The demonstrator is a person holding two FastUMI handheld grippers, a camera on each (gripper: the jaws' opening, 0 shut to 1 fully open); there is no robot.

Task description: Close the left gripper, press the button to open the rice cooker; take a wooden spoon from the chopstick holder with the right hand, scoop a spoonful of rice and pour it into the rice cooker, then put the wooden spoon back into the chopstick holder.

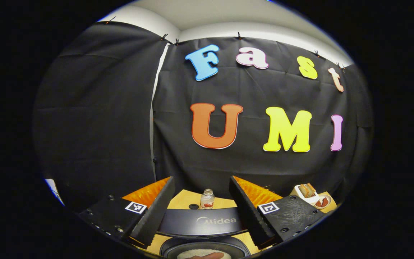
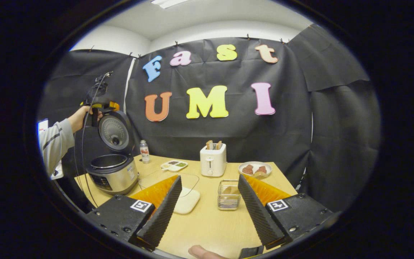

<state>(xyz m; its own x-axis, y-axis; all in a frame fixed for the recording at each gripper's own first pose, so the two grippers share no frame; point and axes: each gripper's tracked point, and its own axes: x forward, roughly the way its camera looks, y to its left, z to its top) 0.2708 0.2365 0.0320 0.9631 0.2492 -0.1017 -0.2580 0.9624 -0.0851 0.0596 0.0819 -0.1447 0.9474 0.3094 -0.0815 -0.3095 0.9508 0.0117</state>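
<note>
In the left gripper view, the left gripper [image 1: 201, 205] is hovering with jaws spread wide over the open rice cooker [image 1: 202, 248], rice showing inside. In the right gripper view, the right gripper [image 2: 210, 201], jaws apart and empty, is facing the chopstick holder [image 2: 228, 196] mid-table; the cooker is standing lid-up at the table's left edge.

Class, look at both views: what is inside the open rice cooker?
In the left gripper view, the rice cooker's inner pot holds white rice. How deep the rice lies is cut off. In the right gripper view, the pot's rim hides its contents.
</note>
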